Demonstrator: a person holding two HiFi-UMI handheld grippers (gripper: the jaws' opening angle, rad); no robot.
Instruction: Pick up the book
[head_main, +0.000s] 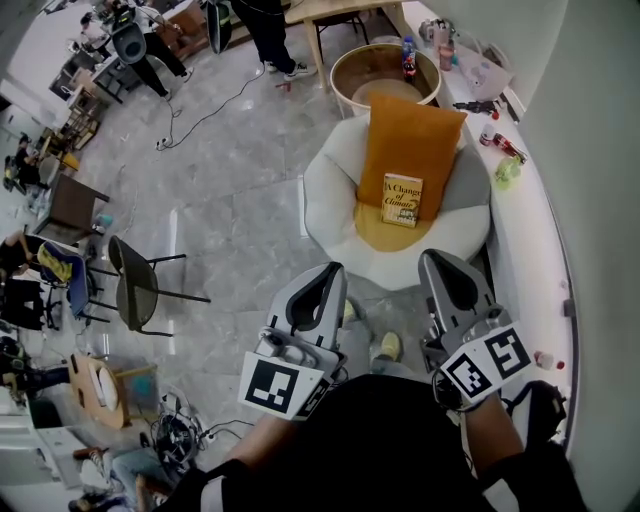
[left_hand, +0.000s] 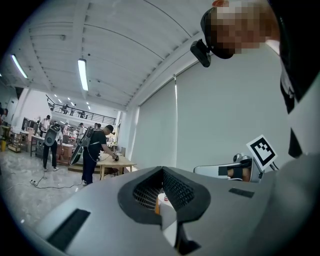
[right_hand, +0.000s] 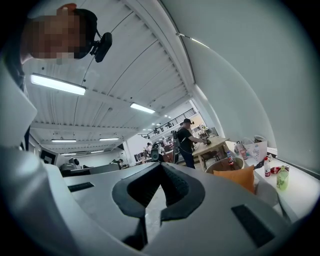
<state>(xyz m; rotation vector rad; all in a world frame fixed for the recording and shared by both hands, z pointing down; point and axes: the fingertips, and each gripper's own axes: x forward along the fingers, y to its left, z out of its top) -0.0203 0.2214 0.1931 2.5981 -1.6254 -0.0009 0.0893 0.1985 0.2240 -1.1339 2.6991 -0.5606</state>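
Observation:
The book (head_main: 402, 200), yellow with dark print, leans upright against an orange pillow (head_main: 408, 140) on a white round armchair (head_main: 330, 190) ahead of me. My left gripper (head_main: 333, 270) is held level near my body, short of the chair's front edge, its jaws together and empty. To its right my right gripper (head_main: 432, 258) is also level, shut with nothing in it. In the left gripper view the left gripper's (left_hand: 162, 170) jaws meet at the tips. The right gripper (right_hand: 161, 165) looks the same in its own view, with the orange pillow (right_hand: 235, 176) beyond it to the right.
A white ledge (head_main: 540, 230) with bottles runs along the wall on the right. Behind the armchair stands a round wooden table (head_main: 385, 70) with a bottle. A black chair (head_main: 135, 285) is at the left. People stand at desks farther back.

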